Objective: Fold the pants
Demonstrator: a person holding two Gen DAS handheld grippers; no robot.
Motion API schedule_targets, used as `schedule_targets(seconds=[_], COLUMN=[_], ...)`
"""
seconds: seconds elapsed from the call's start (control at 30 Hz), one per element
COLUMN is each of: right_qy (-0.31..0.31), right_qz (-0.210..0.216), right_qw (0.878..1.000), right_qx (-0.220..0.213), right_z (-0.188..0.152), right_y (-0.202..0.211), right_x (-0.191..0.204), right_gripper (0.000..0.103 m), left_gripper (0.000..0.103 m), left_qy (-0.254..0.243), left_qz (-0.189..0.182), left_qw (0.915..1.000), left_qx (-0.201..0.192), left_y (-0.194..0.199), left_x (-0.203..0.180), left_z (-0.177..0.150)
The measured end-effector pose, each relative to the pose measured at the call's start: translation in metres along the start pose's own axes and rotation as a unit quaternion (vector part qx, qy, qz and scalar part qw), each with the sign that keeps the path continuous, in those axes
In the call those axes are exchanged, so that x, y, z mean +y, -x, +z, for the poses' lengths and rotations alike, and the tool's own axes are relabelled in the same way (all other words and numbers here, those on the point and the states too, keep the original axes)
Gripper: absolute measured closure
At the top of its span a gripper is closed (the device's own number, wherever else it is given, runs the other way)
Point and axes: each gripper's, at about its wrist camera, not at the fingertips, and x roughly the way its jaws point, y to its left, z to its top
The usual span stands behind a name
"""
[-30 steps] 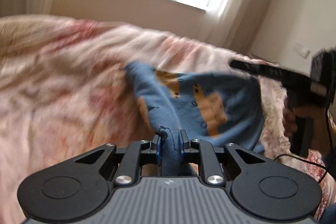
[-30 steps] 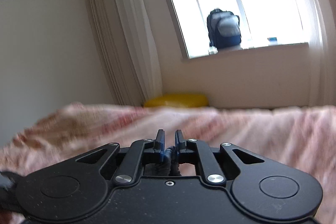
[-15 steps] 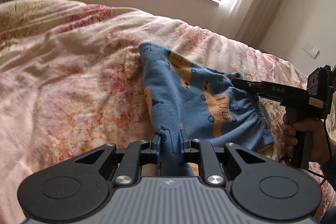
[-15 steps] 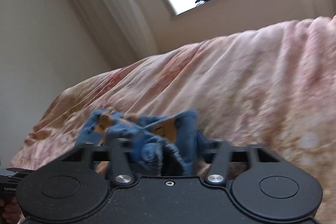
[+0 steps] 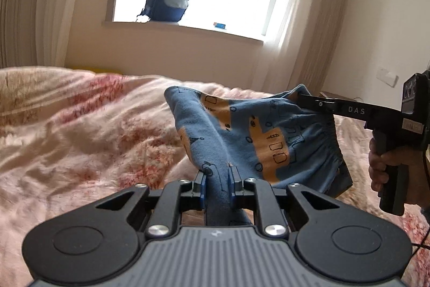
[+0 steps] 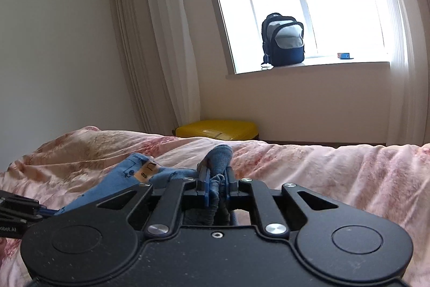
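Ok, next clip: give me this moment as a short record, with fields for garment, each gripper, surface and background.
garment: blue pants with orange print, held up between both grippers, not yet folded
left gripper: shut on pants fabric
right gripper: shut on bunched pants fabric; in the left view it grips near the elastic waistband
surface: pink floral bedspread
background: backpack on the windowsill, yellow box on the floor beyond the bed

"DAS" on the right gripper [image 5: 303, 98]; "obot.AI" on the left gripper [image 6: 40, 211].
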Motion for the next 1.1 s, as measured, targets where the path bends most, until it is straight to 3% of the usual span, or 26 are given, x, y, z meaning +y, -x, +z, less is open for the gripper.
schedule_targets(seconds=[0.23,0.3,0.37,0.43,0.47,0.53,0.6,0.73,0.9,1.1], right_qy=[-0.002,-0.005,0.0,0.011,0.014,0.015,0.012,-0.005,-0.018,-0.007], right_qz=[-0.027,-0.037,-0.056,-0.076,-0.085,-0.093,-0.111,-0.141,-0.182,-0.184], right_qw=[0.998,0.998,0.998,0.997,0.996,0.995,0.994,0.99,0.983,0.983], right_qx=[0.049,0.045,0.036,0.024,0.019,0.006,-0.004,-0.012,-0.009,0.018], right_z=[-0.022,-0.025,-0.026,-0.025,-0.025,-0.027,-0.032,-0.046,-0.064,-0.09], right_y=[-0.037,-0.034,-0.025,-0.012,-0.004,0.016,0.039,0.082,0.12,0.129], right_x=[-0.006,-0.007,-0.005,-0.001,0.003,0.013,0.025,0.052,0.074,0.086], right_gripper=[0.091,0.086,0.072,0.052,0.042,0.034,0.016,0.001,0.001,0.001], left_gripper=[0.083,0.075,0.045,0.028,0.022,0.01,0.0,0.0,0.0,0.0], left_qy=[0.025,0.029,0.036,0.038,0.034,0.023,0.014,0.0,-0.006,0.015], left_qz=[0.021,0.023,0.024,0.027,0.029,0.029,0.038,0.058,0.071,0.076], left_qw=[0.9986,0.9982,0.9979,0.9984,0.9987,0.9992,0.9992,0.9983,0.9974,0.9968], left_qx=[0.042,0.047,0.048,0.031,0.024,0.016,0.004,-0.012,0.015,0.021], left_y=[-0.028,-0.026,-0.022,-0.012,-0.008,0.002,0.013,0.033,0.043,0.049], left_x=[0.012,0.013,0.014,0.012,0.009,0.002,-0.005,-0.017,-0.018,-0.007], left_z=[-0.016,-0.016,-0.015,-0.014,-0.014,-0.014,-0.017,-0.032,-0.052,-0.059])
